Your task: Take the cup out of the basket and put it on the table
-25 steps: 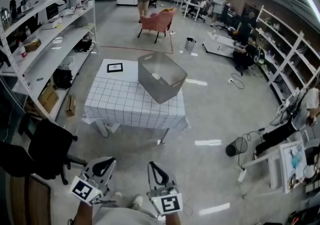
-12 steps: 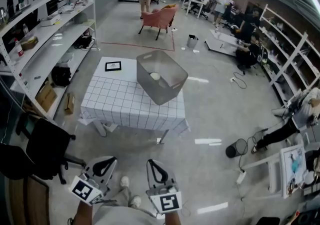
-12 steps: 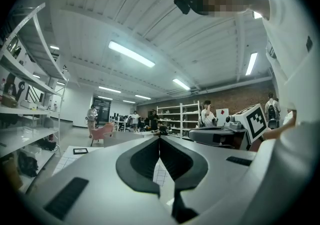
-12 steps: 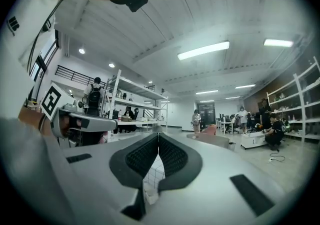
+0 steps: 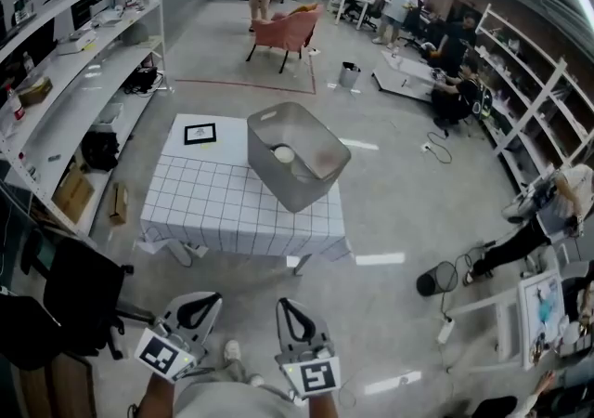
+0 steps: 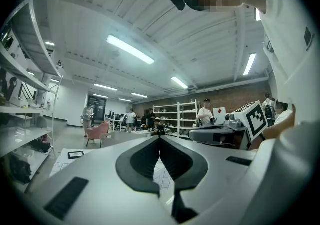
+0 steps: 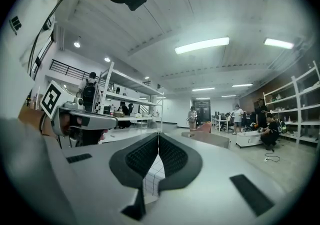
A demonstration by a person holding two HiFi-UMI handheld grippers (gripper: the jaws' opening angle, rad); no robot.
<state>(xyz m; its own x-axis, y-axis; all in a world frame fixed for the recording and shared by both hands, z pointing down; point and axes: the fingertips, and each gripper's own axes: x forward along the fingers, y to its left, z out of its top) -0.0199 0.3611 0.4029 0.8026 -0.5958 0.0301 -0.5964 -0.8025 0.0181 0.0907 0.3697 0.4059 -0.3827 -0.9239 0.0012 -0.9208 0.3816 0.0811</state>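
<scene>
- Nearer than a second ago, the table (image 5: 213, 202) looms larger in the head view, but it is not yet within reach.
- Left gripper (image 5: 210, 299): jaws together, nothing held.
- Right gripper (image 5: 283, 305): the same.
- Cup (image 5: 283, 154) lies inside the basket (image 5: 311, 182), at the table's right edge.
- Risk: a clumsy reach could shove the basket off that edge.

White grid-checked tablecloth (image 5: 223, 212), grey basket (image 5: 299, 188)
</scene>
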